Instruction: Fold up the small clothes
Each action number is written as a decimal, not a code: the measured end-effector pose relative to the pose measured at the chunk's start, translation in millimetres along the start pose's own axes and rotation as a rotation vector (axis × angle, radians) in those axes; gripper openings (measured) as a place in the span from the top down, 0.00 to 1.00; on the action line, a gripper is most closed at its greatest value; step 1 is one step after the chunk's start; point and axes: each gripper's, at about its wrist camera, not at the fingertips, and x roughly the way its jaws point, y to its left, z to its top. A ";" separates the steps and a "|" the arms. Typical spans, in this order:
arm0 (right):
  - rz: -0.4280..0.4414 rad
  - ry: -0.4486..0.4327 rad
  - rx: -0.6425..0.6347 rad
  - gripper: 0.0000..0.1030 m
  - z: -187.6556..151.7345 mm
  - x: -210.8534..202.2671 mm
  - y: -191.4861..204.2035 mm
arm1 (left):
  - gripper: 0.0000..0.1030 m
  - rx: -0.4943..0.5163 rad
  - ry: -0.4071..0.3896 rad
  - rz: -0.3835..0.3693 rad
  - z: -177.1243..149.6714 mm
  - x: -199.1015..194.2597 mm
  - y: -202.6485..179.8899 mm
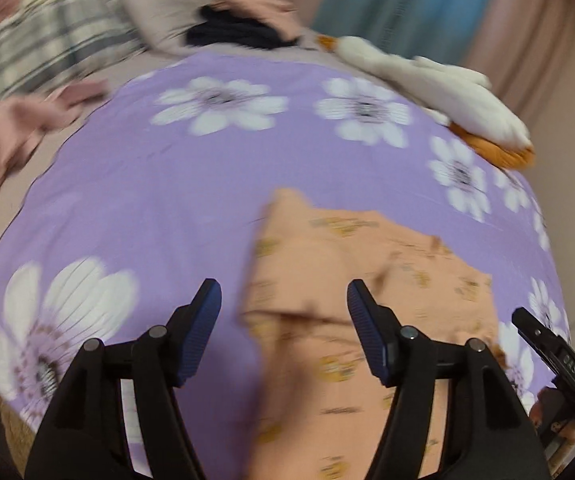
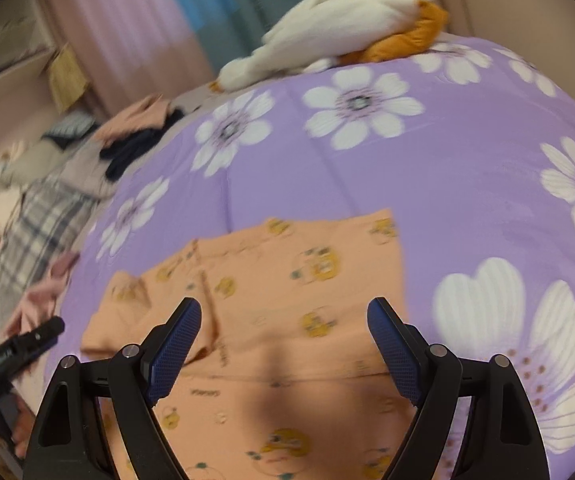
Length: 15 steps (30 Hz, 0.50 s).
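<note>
- one checked blanket (image 1: 47,40) lies bunched at the far left of the bed, grey and white stripes crossing.
- two loose pink garments: one (image 1: 3,136) crumpled at the left edge of the purple cover, one (image 1: 255,4) on the far heap, above one dark navy garment (image 1: 239,34).
- one purple bed cover (image 1: 159,184) printed with large white flowers; eight or so blooms show in the left wrist view, blurred.
- one left gripper (image 1: 284,300), blue-padded fingers spread apart with nothing pinched between them, above the left edge of the orange garment.
- one small orange garment (image 2: 287,280), the task's piece, lies flat on the cover near its front edge, partly folded, with a flap turned over at its left; it bears many yellow cartoon prints and short lines of writing too blurred to read.
- one right gripper (image 2: 284,312), fingers held wide, empty, over the garment's middle.
- one white and orange plush toy (image 2: 347,28) lies at the far right rim of the cover.
- one band of curtain (image 2: 215,8), pink and blue, behind the bed.
</note>
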 end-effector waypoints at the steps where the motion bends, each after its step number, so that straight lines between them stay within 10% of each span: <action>1: 0.010 0.017 -0.034 0.18 -2.0 4.9 11.5 | 0.51 -0.025 0.005 -0.001 -3.1 0.3 11.2; 15: 0.088 0.236 -0.314 0.18 -29.2 88.2 101.7 | 0.61 -0.135 0.074 -0.004 -27.6 4.3 69.1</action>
